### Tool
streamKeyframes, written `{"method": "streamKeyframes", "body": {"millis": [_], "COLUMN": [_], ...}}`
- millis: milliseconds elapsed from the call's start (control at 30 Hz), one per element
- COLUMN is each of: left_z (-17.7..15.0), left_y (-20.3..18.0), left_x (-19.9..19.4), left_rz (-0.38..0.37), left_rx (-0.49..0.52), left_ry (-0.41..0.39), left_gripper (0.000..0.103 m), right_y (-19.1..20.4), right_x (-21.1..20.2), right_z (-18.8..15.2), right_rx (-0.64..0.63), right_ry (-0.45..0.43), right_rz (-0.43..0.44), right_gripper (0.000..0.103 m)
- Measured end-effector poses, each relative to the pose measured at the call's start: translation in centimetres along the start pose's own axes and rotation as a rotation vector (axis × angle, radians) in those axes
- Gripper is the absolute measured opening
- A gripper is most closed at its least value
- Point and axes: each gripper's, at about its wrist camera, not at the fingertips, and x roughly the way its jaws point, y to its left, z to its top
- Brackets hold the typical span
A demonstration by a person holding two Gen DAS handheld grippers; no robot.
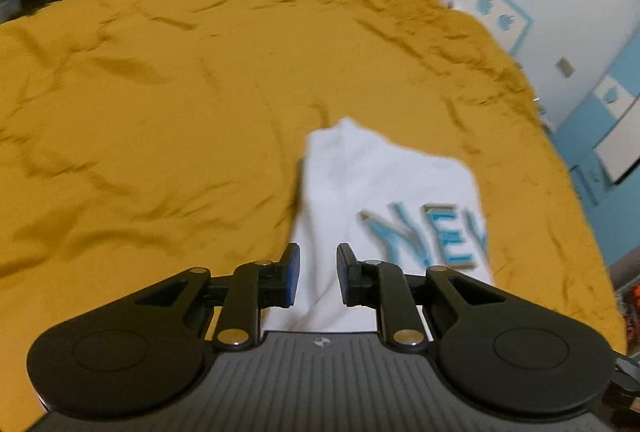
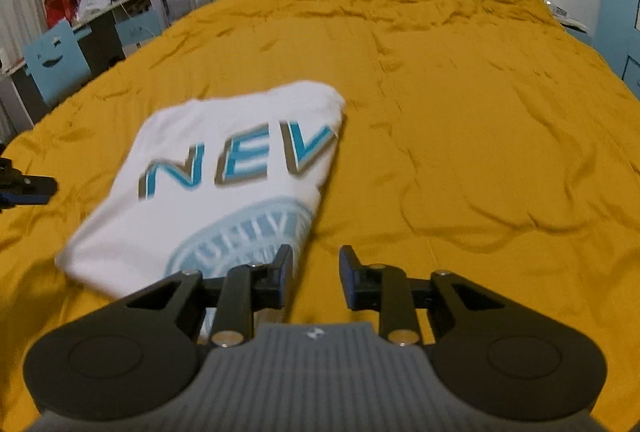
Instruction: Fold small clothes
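A white T-shirt [image 2: 224, 184] lies folded into a rough rectangle on a mustard-yellow bedspread [image 2: 460, 120] that covers the bed. It sits toward the near edge of the bed, with wide stretches of wrinkled cover beyond it and to both sides. Its upper face shows blue letters reading "NEV" and, below them, part of a pale blue round emblem. In the left wrist view the left gripper [image 1: 318, 276] hovers over the near part of the T-shirt [image 1: 384, 192], its jaws parted by a moderate gap with white cloth visible between them and nothing pinched. In the right wrist view the right gripper [image 2: 316, 278] is just off the shirt's right side; its jaws are also moderately apart and hold nothing, the left finger overlapping the shirt's edge in the picture and the right finger over bare bedspread. The left gripper's tip [image 2: 28, 188] shows at the left edge of that view, beside the shirt. Both pictures are somewhat blurred around the shirt.
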Motion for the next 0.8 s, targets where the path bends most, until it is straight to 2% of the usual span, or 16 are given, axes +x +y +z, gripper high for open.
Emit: {"method": "streamKeyframes", "body": {"millis": [133, 333, 533, 633, 800], "left_z": [1.4, 3.4, 4.4, 4.2, 3.5], "left_y": [-0.5, -0.7, 0.3, 1.2, 1.8], "left_x": [3.1, 7.3, 11.3, 13.1, 13.8], "left_rz": [-0.078, -0.124, -0.116, -0.064, -0.058], "left_rx": [-0.026, -0.073, -0.101, -0.114, -0.118], "left_ry": [-0.015, -0.034, -0.019, 0.003, 0.015], "left_gripper": [0.021, 0.021, 0.021, 0.021, 0.019], "right_y": [0.0, 0.4, 0.2, -0.1, -0.3], "right_x": [2.0, 5.4, 9.7, 11.5, 13.8], "right_z": [2.2, 5.6, 7.7, 7.2, 5.8], "right_rx": [0.023, 0.034, 0.058, 0.092, 0.090], "right_ry": [-0.031, -0.070, -0.061, -0.028, 0.021], "right_rz": [0.020, 0.043, 0.048, 0.054, 0.040], "right_gripper": [0.021, 0.021, 0.019, 0.019, 0.020]}}
